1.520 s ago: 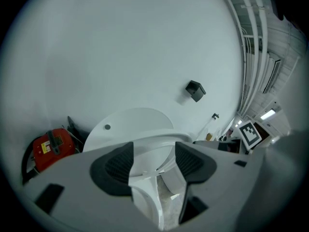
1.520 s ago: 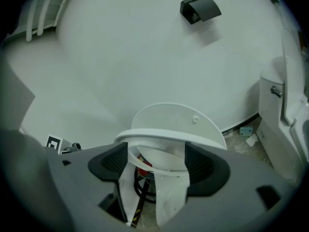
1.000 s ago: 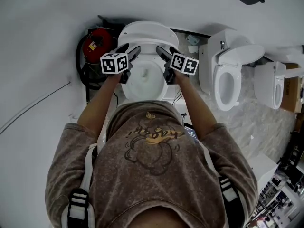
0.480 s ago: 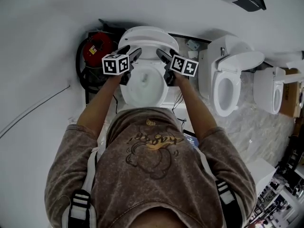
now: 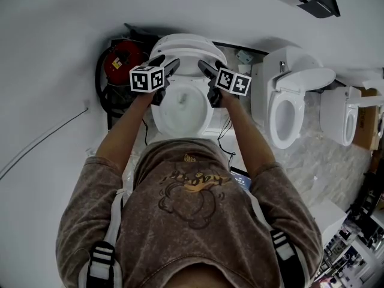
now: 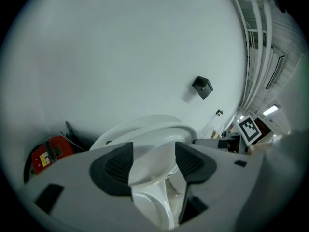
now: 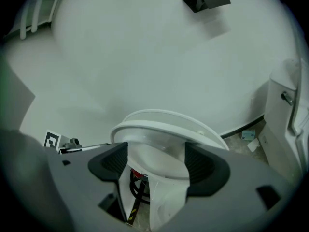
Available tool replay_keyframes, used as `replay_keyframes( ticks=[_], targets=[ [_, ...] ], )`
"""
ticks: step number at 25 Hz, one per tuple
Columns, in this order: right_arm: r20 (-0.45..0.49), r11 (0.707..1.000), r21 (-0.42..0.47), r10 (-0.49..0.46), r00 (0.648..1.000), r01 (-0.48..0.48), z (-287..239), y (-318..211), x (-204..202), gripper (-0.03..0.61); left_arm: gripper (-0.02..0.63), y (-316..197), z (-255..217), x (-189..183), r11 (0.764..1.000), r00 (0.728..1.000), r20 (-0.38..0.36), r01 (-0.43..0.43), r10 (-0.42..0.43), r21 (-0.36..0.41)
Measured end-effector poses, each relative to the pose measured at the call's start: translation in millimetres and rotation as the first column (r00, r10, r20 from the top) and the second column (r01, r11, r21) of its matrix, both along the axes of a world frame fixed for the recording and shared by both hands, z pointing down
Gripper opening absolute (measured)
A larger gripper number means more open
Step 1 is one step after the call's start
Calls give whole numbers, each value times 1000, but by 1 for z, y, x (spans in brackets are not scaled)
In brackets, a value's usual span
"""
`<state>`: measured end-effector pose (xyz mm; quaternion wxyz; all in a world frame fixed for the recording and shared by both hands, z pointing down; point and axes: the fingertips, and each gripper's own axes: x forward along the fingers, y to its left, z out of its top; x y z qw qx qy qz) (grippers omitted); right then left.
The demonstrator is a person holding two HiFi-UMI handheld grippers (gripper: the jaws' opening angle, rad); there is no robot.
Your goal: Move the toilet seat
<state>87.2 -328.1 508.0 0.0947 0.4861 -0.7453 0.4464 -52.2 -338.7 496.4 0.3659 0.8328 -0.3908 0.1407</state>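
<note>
L tongs [image 5: 166, 63] and R tongs [image 5: 208, 66] each clamp one side of the tilted-up seat [image 5: 187, 45] over the bowl [image 5: 180, 110], hinge axis crosswise at far end, both hands equally near.

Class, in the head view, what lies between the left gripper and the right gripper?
The head view shows the open toilet bowl between the left gripper and right gripper, with the raised toilet seat behind it.
</note>
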Motion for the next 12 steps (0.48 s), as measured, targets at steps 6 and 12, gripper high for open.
replay_keyframes(
  ticks=[6, 12],
  targets=[
    [6, 1000, 6, -12, 1000, 12, -4, 2, -4, 364, 268, 1, -7, -1, 1000, 1000, -13, 10, -10, 0],
    [18, 999, 44, -22, 1000, 21, -23, 15, -7, 364, 268, 16, -24, -3, 1000, 1000, -31, 8, -7, 26]
  ],
)
